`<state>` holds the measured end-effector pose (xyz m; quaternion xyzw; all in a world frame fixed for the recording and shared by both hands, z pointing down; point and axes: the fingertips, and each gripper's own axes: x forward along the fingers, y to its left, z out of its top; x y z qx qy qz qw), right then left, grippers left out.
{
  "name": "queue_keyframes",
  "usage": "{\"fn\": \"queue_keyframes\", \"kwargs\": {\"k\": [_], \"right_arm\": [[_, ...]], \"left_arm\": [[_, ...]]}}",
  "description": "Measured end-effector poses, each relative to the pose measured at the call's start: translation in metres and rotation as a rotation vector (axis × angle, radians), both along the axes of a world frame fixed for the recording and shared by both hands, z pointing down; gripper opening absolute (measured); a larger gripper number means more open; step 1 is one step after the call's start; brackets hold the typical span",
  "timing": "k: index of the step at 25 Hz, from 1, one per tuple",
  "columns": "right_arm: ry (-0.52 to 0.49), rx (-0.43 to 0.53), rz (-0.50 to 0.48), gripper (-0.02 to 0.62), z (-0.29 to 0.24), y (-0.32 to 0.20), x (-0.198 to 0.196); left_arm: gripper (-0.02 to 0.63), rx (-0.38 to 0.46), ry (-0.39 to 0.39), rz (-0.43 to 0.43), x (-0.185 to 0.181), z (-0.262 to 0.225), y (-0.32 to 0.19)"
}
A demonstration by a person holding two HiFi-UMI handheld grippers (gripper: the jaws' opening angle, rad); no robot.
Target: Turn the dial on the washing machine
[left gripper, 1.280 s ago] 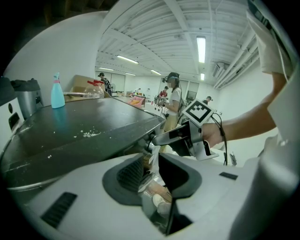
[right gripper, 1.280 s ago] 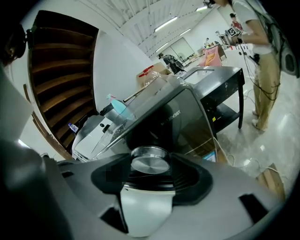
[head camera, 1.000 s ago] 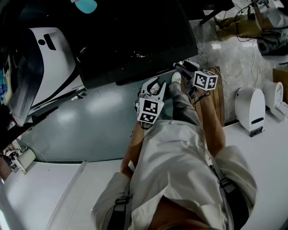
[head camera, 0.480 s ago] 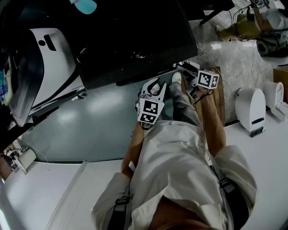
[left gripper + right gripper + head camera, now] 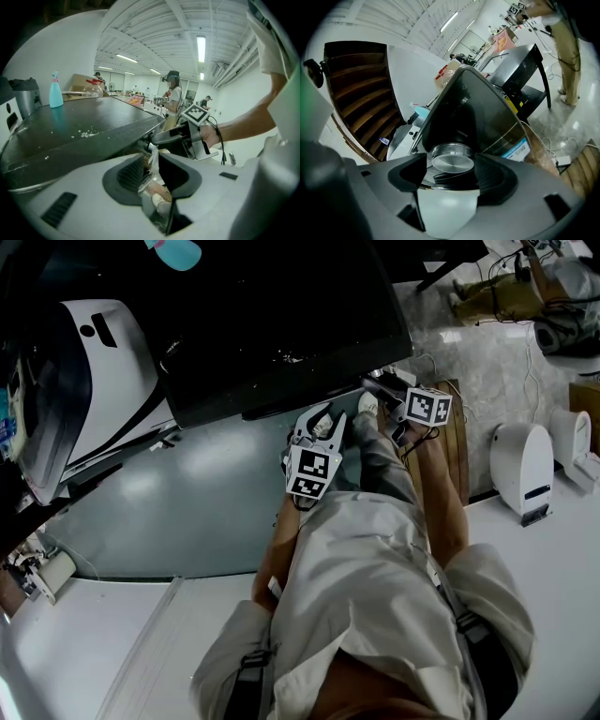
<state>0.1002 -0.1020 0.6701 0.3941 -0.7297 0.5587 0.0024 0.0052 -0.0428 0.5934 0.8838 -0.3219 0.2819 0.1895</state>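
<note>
**Head view.** The washing machine (image 5: 281, 315) sits at top centre, its black lid towards the camera. A teal spray bottle (image 5: 178, 249) stands on the lid at the frame's upper edge; its contents cannot be made out. The right gripper (image 5: 380, 386) is at the machine's front edge, near the right corner, with its marker cube just behind the jaws. The left gripper (image 5: 319, 420) hangs apart from the machine, above the grey floor (image 5: 187, 484) and beside the person's leg. The dial itself is hidden in this view.

**Left gripper view.** The jaws stand narrowly apart. Only the floor and a shoe (image 5: 159, 202) show through the gap. The spray bottle stands upright on the lid at far left, and its fill level cannot be read.

**Right gripper view.** The dial (image 5: 451, 159) is a round silver knob on the machine's dark front panel (image 5: 464, 108), low on that panel. The two jaws close on its rim, one on either side. The dial's flat face points straight at the camera, so its axis runs out of the panel along the line of the jaws. No pointer mark shows on the face. A blue-edged label (image 5: 514, 151) is stuck on the panel to the dial's right.
</note>
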Motion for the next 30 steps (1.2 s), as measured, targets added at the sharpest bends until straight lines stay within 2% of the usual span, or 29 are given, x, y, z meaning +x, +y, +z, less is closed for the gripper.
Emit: {"fn": "queue_keyframes", "kwargs": {"k": [2, 12, 26, 30], "right_arm": [[0.029, 0.009, -0.007, 0.329, 0.001, 0.0, -0.001], [0.236, 0.052, 0.034, 0.334, 0.0, 0.002, 0.009], [0.688, 0.195, -0.088, 0.334, -0.012, 0.005, 0.005], [0.776, 0.212, -0.12, 0.333, -0.012, 0.006, 0.003]], "left_arm": [[0.107, -0.001, -0.001, 0.001, -0.001, 0.0, 0.0], [0.107, 0.005, 0.002, 0.015, -0.004, 0.0, -0.003], [0.107, -0.003, 0.01, 0.034, -0.003, 0.003, -0.002], [0.107, -0.027, 0.032, 0.008, -0.004, 0.007, -0.002]]}}
